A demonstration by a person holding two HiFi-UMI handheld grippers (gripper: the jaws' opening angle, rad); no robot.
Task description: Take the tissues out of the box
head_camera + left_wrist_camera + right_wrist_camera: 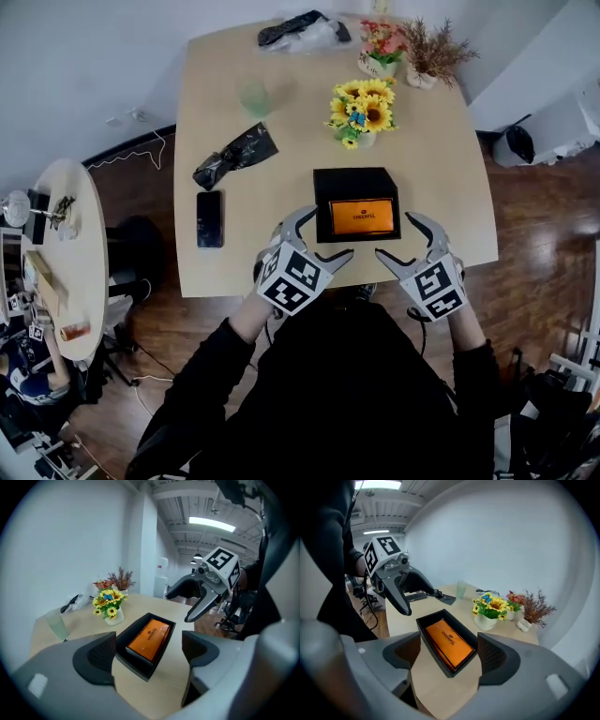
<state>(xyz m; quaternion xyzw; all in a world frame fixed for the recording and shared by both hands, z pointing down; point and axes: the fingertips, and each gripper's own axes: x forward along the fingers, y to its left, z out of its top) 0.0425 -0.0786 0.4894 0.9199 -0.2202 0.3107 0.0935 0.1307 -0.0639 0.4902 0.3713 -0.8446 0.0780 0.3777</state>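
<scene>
One black box (323,187) is parked at the near edge of the desk (300,141), and one orange tissue pack (362,216) is lying inside it. Two tools are held at its near corners, the left tool (334,231) and the right tool (394,234). Both are spread wide with nothing gripped. Further back, three flower pots (361,112), one phone (209,218), one cup (254,97) and one crumpled black bag (234,156) can be counted.

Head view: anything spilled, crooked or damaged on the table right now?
Nothing spilled or damaged. The black box sits square, orange tissue pack flat inside. Only a crumpled black wrapper lies loose near the phone.
</scene>
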